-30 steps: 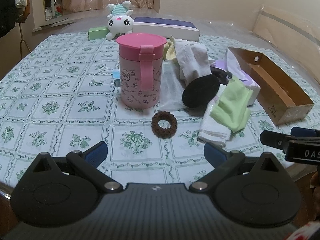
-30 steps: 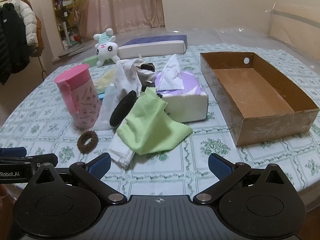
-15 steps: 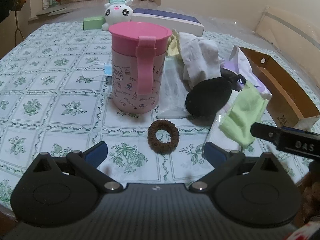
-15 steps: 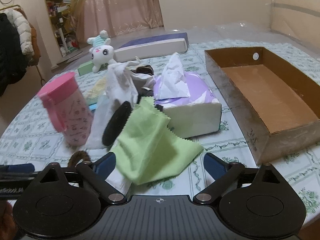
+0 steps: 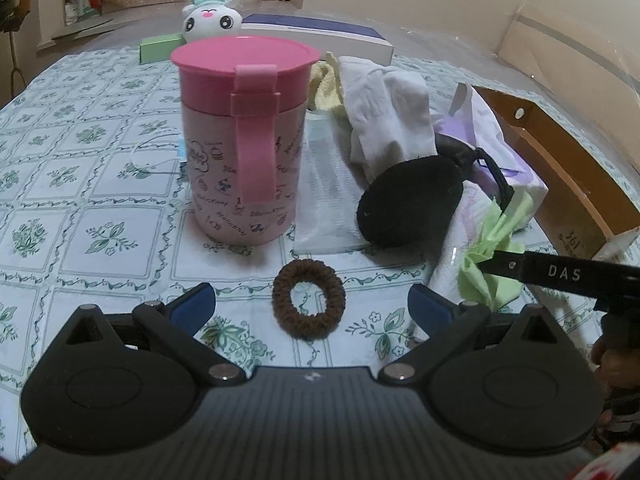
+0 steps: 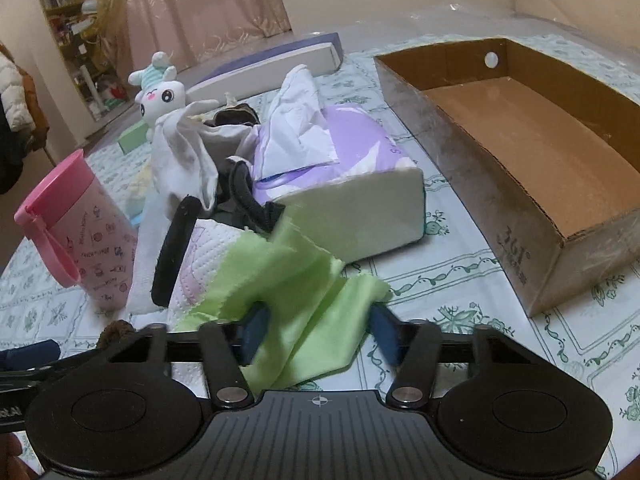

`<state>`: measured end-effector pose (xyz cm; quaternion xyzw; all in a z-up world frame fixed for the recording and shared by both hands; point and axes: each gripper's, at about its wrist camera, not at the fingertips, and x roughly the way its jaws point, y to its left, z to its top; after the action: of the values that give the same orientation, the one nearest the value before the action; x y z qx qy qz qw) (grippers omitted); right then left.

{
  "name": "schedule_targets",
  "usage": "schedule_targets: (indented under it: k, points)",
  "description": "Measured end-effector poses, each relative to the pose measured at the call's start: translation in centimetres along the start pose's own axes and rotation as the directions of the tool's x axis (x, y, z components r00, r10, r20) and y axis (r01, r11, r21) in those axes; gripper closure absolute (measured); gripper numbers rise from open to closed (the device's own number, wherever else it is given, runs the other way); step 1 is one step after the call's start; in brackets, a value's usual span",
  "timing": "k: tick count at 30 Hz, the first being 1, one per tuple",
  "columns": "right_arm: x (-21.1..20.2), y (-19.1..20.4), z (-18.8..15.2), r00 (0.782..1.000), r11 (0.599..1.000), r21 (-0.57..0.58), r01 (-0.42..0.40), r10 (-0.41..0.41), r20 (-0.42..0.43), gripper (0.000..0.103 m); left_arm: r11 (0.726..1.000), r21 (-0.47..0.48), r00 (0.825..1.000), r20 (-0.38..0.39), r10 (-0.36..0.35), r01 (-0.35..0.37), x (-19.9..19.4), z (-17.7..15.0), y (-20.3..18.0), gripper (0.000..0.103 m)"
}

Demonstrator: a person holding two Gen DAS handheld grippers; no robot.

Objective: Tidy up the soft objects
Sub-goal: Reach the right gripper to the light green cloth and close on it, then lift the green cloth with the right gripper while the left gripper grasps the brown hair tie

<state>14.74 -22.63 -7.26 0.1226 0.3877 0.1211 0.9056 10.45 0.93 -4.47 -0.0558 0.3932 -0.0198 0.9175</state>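
My left gripper [image 5: 310,304]: black ribbed housing, two round black hubs beside it, black link arms with silver pivot screws, blue pads [image 5: 192,306] at the tips, small white mark at the housing's front edge. My right gripper [image 6: 318,330]: same black build, silver screws, blue pads [image 6: 252,330], crosshair mark on the housing; its finger bears white letters "DAS" in the left view.

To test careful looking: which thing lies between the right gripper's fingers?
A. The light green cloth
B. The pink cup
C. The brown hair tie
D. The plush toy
A: in the right wrist view the light green cloth lies bunched between the closing jaws of the right gripper, while the brown hair tie lies apart on the tablecloth.
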Motion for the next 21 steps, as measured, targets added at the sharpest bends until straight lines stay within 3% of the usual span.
schedule_targets:
  k: [2, 5, 6, 10, 19, 20, 21]
  points:
    - [-0.2, -0.3, 0.0, 1.0, 1.0, 0.007, 0.008, -0.008, -0.005, 0.081, 1.0, 0.01, 1.0, 0.001, 0.002, -0.002, 0.2, 0.0, -0.2, 0.001]
    - [-0.8, -1.0, -0.2, 1.0, 1.0, 0.023, 0.015, -0.015, -0.005, 0.1, 1.0, 0.028, 1.0, 0.001, 0.005, -0.005, 0.4, -0.1, -0.4, 0.001]
    - [-1.1, -1.2, -0.2, 1.0, 0.999, 0.026, 0.02, -0.02, 0.001, 0.101, 0.999, 0.036, 1.0, 0.001, 0.006, -0.006, 0.5, -0.2, -0.4, 0.001]
    - [-2.8, -1.6, -0.1, 0.998, 0.999, 0.003, 0.052, -0.052, 0.047, 0.102, 0.997, 0.073, 1.0, 0.004, 0.015, -0.015, 0.7, -0.3, -0.6, 0.005]
    - [-2.8, -2.0, -0.1, 0.998, 0.998, 0.001, 0.062, -0.062, 0.019, 0.098, 0.995, 0.103, 1.0, -0.017, 0.003, -0.001, 1.9, -0.7, -0.5, 0.007]
    - [-2.8, -2.0, -0.3, 0.998, 0.998, 0.001, 0.066, -0.066, 0.016, 0.086, 0.995, 0.1, 1.0, -0.021, 0.001, 0.002, 2.0, -0.8, -0.5, 0.007]
    - [-2.6, -1.9, -0.4, 0.998, 0.998, 0.002, 0.063, -0.063, 0.013, 0.059, 0.995, 0.099, 1.0, -0.023, -0.002, 0.005, 2.1, -0.8, -0.6, 0.007]
